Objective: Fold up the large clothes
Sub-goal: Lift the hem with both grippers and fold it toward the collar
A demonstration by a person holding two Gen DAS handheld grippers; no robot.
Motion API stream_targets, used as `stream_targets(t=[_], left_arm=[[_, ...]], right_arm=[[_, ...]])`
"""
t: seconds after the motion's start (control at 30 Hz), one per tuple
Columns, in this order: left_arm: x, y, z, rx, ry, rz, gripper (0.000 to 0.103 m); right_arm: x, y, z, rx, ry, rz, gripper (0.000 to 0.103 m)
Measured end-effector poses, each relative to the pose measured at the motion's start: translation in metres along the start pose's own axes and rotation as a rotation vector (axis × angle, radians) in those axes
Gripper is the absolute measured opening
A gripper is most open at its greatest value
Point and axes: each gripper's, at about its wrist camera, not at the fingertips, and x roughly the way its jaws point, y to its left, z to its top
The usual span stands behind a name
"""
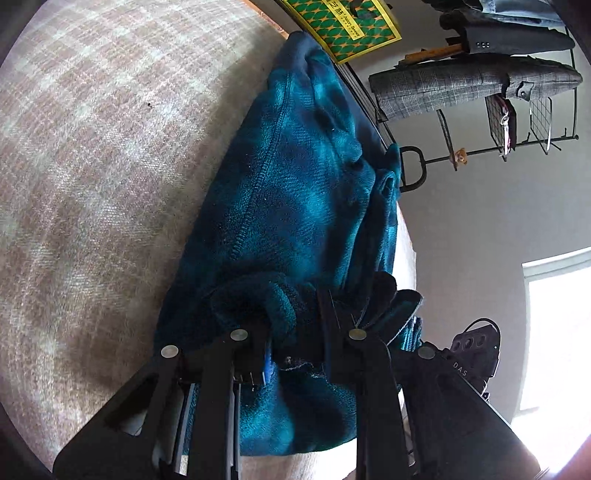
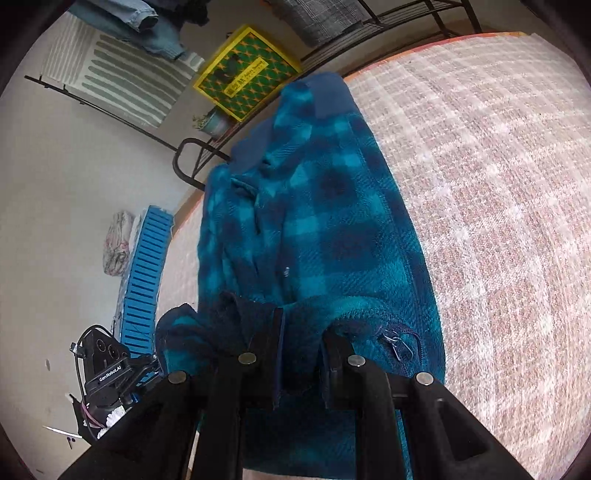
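- The pink and white checked blanket point(image 1: 92, 166) covers the bed, and it fills the whole left side of the left tongs' view.
- The blue checked fleece jacket point(image 1: 295, 184) lies on that blanket in a long heap, near the edge of the bed.
- The left tongs point(image 1: 295, 332) have pinched the near edge of the jacket. The two black fingers are almost closed, with a thick roll of fleece squeezed between them.
- To the right, past the bed, a yellow and green box point(image 1: 343, 26) sits up by the wall, and a black rack point(image 1: 480, 88) holds a grey checked coat.
- In the right tongs' view, a blue slatted crate point(image 2: 147, 273) stands on the floor at the left, beside the bed.
- The jacket point(image 2: 325, 221) runs up the middle here, with the blanket point(image 2: 498, 184) spread out on its right.
- The right tongs point(image 2: 301, 350) are also nearly closed on the near hem of the jacket. A small zip pull point(image 2: 397, 341) hangs just beside the right finger.
- The other tongs show low at the left edge.
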Motion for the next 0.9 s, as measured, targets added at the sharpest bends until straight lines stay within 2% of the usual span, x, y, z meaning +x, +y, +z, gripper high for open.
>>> stream_targets(t=[0.1, 0.2, 0.3, 0.33, 0.4, 0.43, 0.47, 0.53, 0.6, 0.73, 0.9], left_arm=[[0.006, 0.001, 0.003, -0.013, 0.014, 0.000, 0.021], [0.004, 0.000, 0.007, -0.035, 0.046, -0.021, 0.026], [-0.003, -0.001, 0.012, -0.062, 0.083, -0.055, 0.036], [-0.007, -0.002, 0.013, -0.070, 0.090, -0.070, 0.041], [-0.014, -0.004, 0.016, -0.084, 0.096, -0.113, 0.056], [-0.018, -0.005, 0.018, -0.085, 0.083, -0.126, 0.070], [-0.023, -0.007, 0.019, -0.085, 0.065, -0.135, 0.074], [-0.028, -0.010, 0.020, -0.082, 0.071, -0.152, 0.074], [-0.037, -0.016, 0.020, -0.059, 0.058, -0.157, 0.074], [-0.065, -0.030, 0.011, 0.085, -0.010, -0.075, 0.074], [-0.097, -0.045, -0.009, 0.224, -0.061, -0.003, 0.074]], right_arm=[[0.003, -0.007, 0.002, 0.029, 0.002, 0.021, 0.015], [-0.002, -0.009, 0.004, 0.029, 0.015, 0.053, 0.020], [-0.012, -0.009, 0.005, 0.040, 0.020, 0.095, 0.025], [-0.016, -0.008, 0.005, 0.049, 0.017, 0.116, 0.029], [-0.028, -0.012, 0.006, 0.078, -0.010, 0.175, 0.046], [-0.034, -0.014, 0.007, 0.088, -0.032, 0.195, 0.061], [-0.042, -0.016, 0.008, 0.100, -0.059, 0.206, 0.068], [-0.053, -0.019, 0.010, 0.127, -0.086, 0.235, 0.068], [-0.065, -0.014, 0.008, 0.100, -0.110, 0.228, 0.067], [-0.085, 0.017, -0.007, -0.066, -0.118, 0.151, 0.064], [-0.118, 0.051, -0.035, -0.229, -0.178, 0.055, 0.059]])
